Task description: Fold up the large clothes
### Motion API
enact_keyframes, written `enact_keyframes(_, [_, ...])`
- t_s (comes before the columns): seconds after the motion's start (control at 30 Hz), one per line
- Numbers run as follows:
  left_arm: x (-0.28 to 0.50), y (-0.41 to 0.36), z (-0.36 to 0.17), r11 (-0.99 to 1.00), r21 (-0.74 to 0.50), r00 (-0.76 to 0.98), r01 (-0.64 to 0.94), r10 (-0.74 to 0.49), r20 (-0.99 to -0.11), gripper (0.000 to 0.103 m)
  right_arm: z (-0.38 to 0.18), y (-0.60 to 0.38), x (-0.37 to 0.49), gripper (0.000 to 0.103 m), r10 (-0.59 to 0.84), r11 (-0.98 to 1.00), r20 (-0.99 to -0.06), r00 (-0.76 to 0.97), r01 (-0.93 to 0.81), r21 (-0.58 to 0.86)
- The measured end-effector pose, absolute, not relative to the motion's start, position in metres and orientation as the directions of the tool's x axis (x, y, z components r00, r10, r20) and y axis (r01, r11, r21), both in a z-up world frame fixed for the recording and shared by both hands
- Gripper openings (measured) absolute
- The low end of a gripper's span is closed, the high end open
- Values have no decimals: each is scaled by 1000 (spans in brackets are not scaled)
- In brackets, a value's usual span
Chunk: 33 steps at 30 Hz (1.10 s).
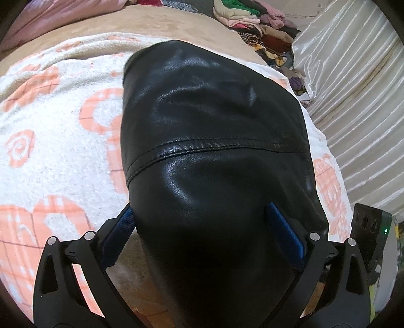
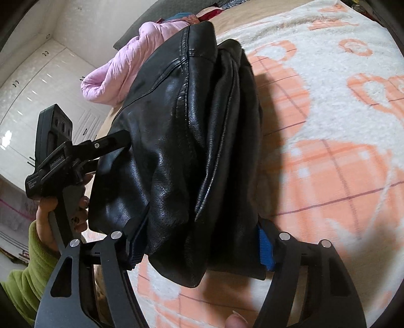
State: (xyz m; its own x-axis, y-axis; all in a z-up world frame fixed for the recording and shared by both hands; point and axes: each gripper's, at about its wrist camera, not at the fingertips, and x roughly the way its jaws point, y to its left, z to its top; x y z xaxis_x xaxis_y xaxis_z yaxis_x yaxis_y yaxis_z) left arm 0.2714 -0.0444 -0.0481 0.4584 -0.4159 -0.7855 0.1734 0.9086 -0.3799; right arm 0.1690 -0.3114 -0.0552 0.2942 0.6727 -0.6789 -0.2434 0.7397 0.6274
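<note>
A black leather jacket point(image 1: 212, 141) is folded into a thick bundle and held over a white and orange patterned blanket point(image 1: 50, 131). My left gripper point(image 1: 202, 222) has its blue-padded fingers point(image 1: 285, 232) pressed on either side of the bundle's near end. In the right wrist view the same jacket point(image 2: 181, 141) hangs with its layered edges showing. My right gripper point(image 2: 199, 247) is shut on its lower end. The left gripper point(image 2: 75, 156) grips the jacket's left side there, held by a hand in a green sleeve.
The blanket point(image 2: 328, 126) covers a beige bed. A pink quilted garment point(image 2: 121, 63) lies at the bed's far side. A pile of folded clothes point(image 1: 255, 22) sits at the far end. A cream satin pillow point(image 1: 353, 88) lies on the right. White cupboards point(image 2: 38, 88) stand beyond the bed.
</note>
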Motion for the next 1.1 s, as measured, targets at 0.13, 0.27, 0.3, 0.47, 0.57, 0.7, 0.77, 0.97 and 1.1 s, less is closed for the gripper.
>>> enact_keyframes(0.13, [269, -37, -47, 922, -345, 476, 177, -387, -790, 93, -55, -296, 165, 68, 670, 742, -677, 304, -249, 622])
enact_keyframes(0.27, [268, -35, -48, 921, -343, 475, 186, -390, -789, 93, -54, -297, 162, 68, 662, 749, -674, 328, -242, 617])
enact_keyframes(0.3, [268, -37, -47, 922, -336, 478, 192, -387, -788, 93, -55, -300, 161, 69, 662, 748, -672, 331, -234, 621])
enact_keyframes(0.47, [266, -40, -46, 924, -328, 488, 198, -383, -784, 93, -35, -305, 159, 87, 595, 803, -718, 361, -244, 543])
enact_keyframes(0.57, [266, -45, -47, 924, -325, 493, 201, -382, -782, 93, -4, -318, 168, 90, 571, 818, -682, 458, -250, 517])
enact_keyframes(0.7, [264, -49, -46, 928, -315, 499, 198, -372, -783, 93, 25, -314, 209, 91, 524, 846, -664, 533, -230, 482])
enact_keyframes(0.77, [263, -51, -46, 930, -310, 501, 198, -368, -783, 93, 34, -300, 236, 91, 518, 851, -668, 534, -242, 465])
enact_keyframes(0.97, [263, -56, -45, 933, -301, 502, 197, -360, -786, 93, 16, -254, 301, 68, 427, 904, -761, 489, -227, 361])
enact_keyframes(1.1, [264, -55, -46, 930, -308, 506, 202, -368, -780, 93, 4, -261, 302, 17, 410, 911, -762, 501, -260, 319])
